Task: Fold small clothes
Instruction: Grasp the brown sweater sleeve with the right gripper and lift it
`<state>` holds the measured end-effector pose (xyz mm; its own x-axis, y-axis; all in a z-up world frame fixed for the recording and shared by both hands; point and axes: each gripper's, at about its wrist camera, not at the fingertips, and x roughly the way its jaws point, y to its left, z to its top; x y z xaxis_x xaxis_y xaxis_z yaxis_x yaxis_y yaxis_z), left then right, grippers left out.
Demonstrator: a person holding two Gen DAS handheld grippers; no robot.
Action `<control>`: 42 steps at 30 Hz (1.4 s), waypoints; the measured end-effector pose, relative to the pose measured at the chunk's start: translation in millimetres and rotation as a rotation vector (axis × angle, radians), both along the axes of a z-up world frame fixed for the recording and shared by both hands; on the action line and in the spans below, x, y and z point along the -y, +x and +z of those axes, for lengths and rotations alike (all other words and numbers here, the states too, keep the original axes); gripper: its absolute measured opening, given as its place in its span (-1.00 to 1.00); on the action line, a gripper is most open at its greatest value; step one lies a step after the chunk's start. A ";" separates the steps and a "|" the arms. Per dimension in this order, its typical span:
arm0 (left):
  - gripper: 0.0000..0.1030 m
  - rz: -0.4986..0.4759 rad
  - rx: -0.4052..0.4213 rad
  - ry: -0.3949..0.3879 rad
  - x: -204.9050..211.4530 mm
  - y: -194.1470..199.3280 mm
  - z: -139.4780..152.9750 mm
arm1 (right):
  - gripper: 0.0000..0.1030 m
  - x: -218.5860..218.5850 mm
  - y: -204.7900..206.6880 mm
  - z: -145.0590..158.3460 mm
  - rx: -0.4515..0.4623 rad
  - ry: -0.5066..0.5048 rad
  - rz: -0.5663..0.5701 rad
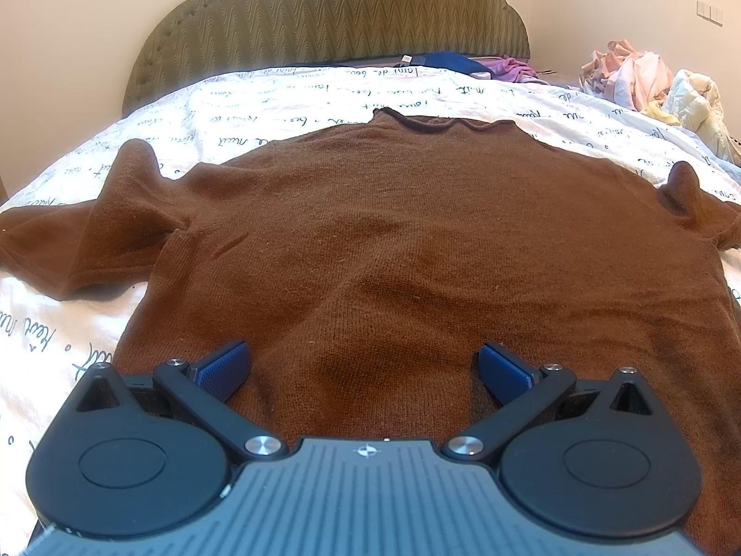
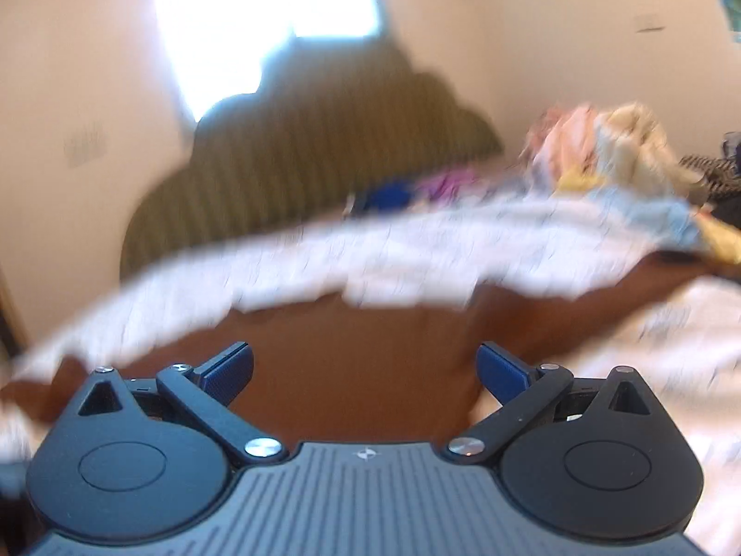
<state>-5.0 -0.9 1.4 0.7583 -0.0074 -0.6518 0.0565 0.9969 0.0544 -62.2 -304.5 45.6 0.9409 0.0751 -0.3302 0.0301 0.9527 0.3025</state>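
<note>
While both tongs hang spread and empty, the brown sweater (image 1: pixel 393 241) lies flat on the bed, unfolded.

The left tongs (image 1: pixel 363 366) hover low over the hem at 6 o'clock, blue pads (image 1: pixel 227 363) wide apart; the right tongs (image 2: pixel 363 366) are equally released above brown knit, that view blurred. A good first fold likely means pinching a sleeve (image 1: pixel 69 241) at 9 o'clock and carrying it across the chest, keeping the knit smooth. The printed duvet (image 1: pixel 69 338) leaves bare room at 9 and 12 o'clock; the clothes pile (image 1: pixel 648 78) crowds 2 o'clock, the headboard (image 1: pixel 324 14) stands beyond.
</note>
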 end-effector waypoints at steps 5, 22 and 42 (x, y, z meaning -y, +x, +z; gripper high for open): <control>1.00 0.000 0.000 -0.002 0.3 0.1 0.3 | 1.00 132.3 24.2 8.3 -0.020 0.220 -0.153; 1.00 0.001 -0.001 -0.007 0.6 -0.4 0.3 | 0.06 370.7 60.0 -120.1 -0.189 0.978 -0.538; 1.00 0.002 0.003 -0.047 -4.0 -0.3 1.2 | -0.92 245.8 69.3 7.6 -0.008 0.559 -0.201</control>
